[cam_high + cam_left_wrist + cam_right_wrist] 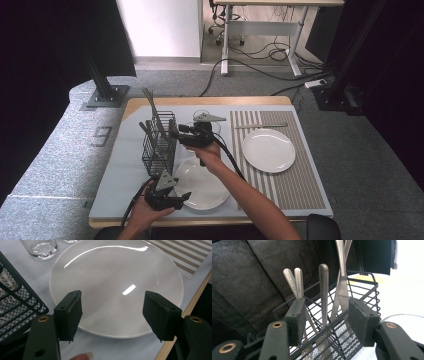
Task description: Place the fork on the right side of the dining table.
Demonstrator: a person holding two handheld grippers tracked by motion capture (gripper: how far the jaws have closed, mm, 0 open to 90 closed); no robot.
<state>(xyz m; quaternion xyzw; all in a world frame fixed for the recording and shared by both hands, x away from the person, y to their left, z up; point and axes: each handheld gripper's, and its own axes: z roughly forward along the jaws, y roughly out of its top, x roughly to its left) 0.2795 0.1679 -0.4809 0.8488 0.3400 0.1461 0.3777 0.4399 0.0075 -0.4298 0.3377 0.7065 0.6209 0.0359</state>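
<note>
Right gripper [324, 315] reaching for cutlery in the wire mesh basket [159, 145]

Left of centre in the high view, the basket holds four upright steel handles [323, 290]; the right jaws straddle one, not yet clenched. Steel is stiff, light and slippery: grip the flat handle near its top. The left gripper [112, 312] hangs released above the near plate [117, 277]. Counted: two white plates, one knife on the striped placemat [280, 160], two glasses [40, 248].

The left gripper [112, 315] is hanging open over a big white plate [112, 272]. A black wire basket [17, 302] is sitting beside it, a glass [40, 248] behind.
</note>
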